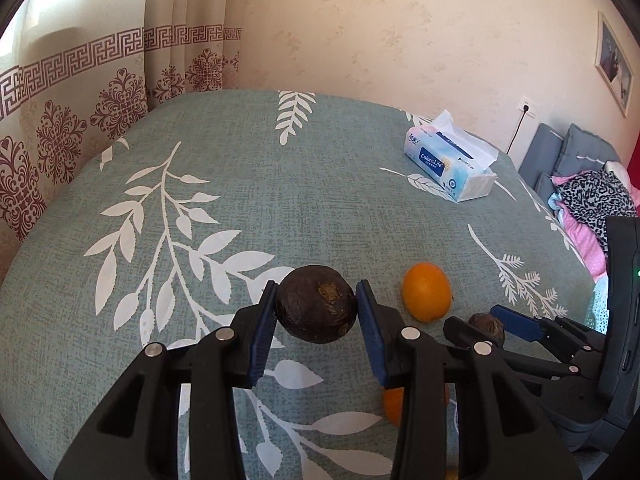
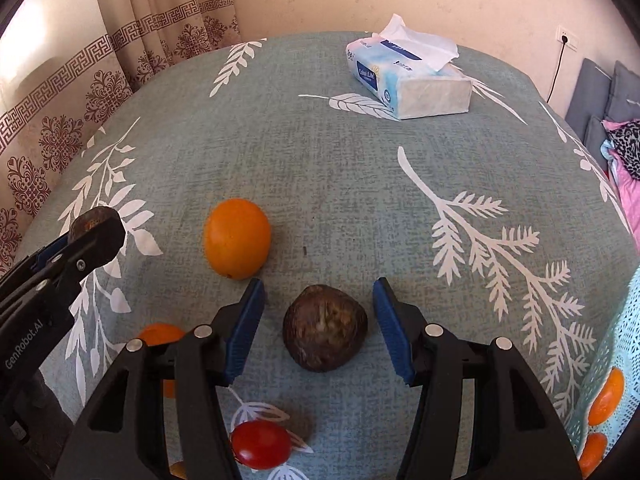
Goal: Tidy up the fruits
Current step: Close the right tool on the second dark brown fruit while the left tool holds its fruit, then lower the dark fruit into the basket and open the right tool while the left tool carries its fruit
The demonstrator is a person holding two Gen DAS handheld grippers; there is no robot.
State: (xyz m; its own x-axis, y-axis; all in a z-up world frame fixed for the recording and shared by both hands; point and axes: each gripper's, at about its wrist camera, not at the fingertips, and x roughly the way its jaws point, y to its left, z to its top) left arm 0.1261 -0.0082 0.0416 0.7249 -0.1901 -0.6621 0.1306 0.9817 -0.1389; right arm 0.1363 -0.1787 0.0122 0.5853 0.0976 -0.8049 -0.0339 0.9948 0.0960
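Note:
My left gripper [image 1: 317,287] is shut on a dark brown round fruit [image 1: 316,308]; both blue pads press its sides, and it hangs just above the leaf-print tablecloth [image 1: 240,184]. In the right wrist view that gripper [image 2: 91,227] enters at the left with the fruit at its tip. My right gripper [image 2: 319,316] stands open around a second dark brown fruit [image 2: 325,328] lying on the cloth, with a gap on each side of it. An orange [image 2: 237,238] lies just beyond its left finger. Another orange [image 2: 160,334] and a red cherry tomato [image 2: 261,444] lie nearer, partly hidden by the fingers.
A tissue pack [image 2: 408,80] lies at the far right of the table. Two more orange fruits [image 2: 608,396] sit on pale blue mesh at the right edge. Curtains hang behind on the left, and a sofa with clothes [image 1: 592,196] stands to the right.

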